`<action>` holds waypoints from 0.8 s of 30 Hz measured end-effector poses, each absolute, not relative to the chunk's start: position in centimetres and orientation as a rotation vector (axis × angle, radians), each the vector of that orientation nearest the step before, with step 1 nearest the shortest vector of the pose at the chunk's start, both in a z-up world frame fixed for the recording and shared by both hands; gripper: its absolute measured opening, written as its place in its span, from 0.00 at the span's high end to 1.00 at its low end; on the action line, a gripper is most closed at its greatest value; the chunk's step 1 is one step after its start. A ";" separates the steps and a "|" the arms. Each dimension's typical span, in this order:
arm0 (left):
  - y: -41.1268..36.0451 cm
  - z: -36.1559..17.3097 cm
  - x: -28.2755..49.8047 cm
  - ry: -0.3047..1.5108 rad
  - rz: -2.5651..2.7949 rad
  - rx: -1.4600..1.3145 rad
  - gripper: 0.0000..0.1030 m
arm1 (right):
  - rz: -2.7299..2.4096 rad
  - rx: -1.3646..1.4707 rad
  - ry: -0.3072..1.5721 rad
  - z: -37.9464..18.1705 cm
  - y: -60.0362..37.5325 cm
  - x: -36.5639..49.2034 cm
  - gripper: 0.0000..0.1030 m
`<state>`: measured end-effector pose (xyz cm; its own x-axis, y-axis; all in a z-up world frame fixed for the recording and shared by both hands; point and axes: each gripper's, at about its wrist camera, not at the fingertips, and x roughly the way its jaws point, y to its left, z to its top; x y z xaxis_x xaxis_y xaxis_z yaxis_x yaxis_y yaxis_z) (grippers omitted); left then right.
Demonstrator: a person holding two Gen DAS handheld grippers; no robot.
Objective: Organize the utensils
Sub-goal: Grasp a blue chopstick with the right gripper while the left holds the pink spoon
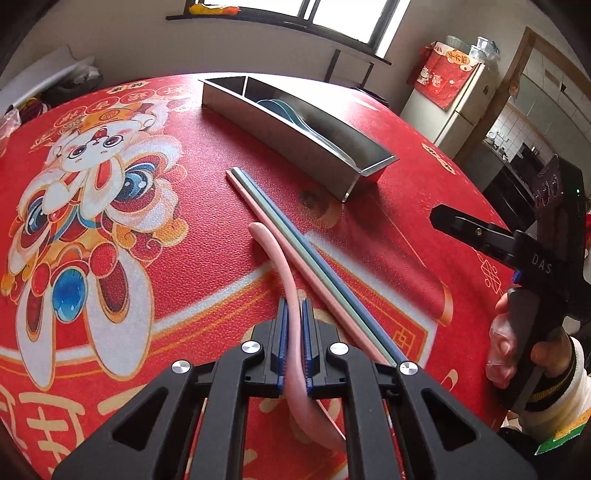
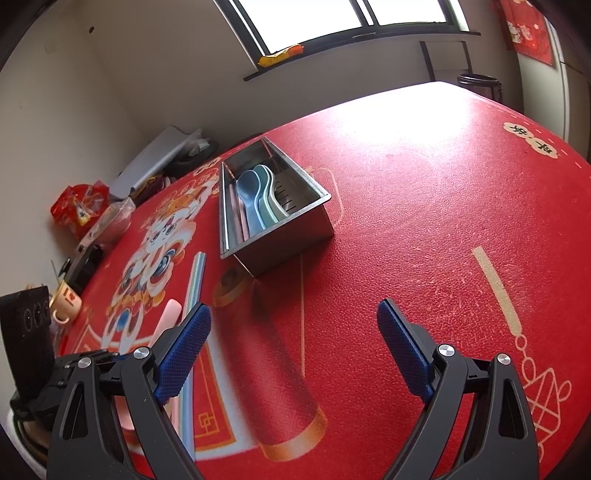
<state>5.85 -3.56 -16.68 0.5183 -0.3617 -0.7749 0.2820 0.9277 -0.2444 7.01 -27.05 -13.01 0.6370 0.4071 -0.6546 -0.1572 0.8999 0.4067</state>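
Clamped between the left gripper (image 1: 293,317) pads, the pink spoon (image 1: 291,295) lies handle-forward on the red tablecloth (image 1: 192,229) beside coloured chopsticks (image 1: 295,236). Right gripper (image 2: 293,314) gapes empty. Beyond, the steel tray (image 2: 295,229) holds seemingly two bluish spoons (image 2: 255,195).

Bright window (image 2: 306,22) glare, fisheye-warped edges

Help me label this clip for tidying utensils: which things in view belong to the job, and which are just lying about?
Job:
- pink plastic spoon, clamped in the left gripper
- pink, green and blue chopsticks
- steel divided tray holding blue spoons
- right gripper, open

Lying about:
- yellow mug
- red bag
- white fridge
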 end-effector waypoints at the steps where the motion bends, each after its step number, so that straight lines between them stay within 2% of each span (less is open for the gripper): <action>1: -3.2 -16.7 5.8 0.949 -0.376 -0.094 0.93 | 0.333 0.324 0.822 -13.0 -27.0 7.0 0.14; 12: 2.8 -16.1 3.6 0.917 -0.191 -0.043 0.92 | 0.377 0.127 0.850 -12.4 -23.6 7.0 0.15; 14: 3.7 -16.2 3.4 0.908 -0.166 -0.041 0.91 | 0.394 0.073 0.869 -12.5 -22.6 7.1 0.30; 17: 4.4 -16.4 3.3 0.900 -0.153 -0.050 0.92 | 0.432 0.041 0.908 -12.5 -21.5 7.4 0.40; 19: 4.4 -16.5 3.3 0.885 -0.156 -0.048 0.92 | 0.454 0.012 0.919 -12.3 -20.5 7.5 0.53; 24: 4.5 -16.5 3.4 0.880 -0.168 -0.060 0.92 | 0.499 -0.044 0.957 -12.4 -17.8 7.9 0.68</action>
<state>3.40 4.53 -16.52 0.6250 -0.1707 -0.7617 0.1215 0.9852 -0.1212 7.95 -17.81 -12.45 0.4721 0.3889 -0.7911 -0.4267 0.8861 0.1810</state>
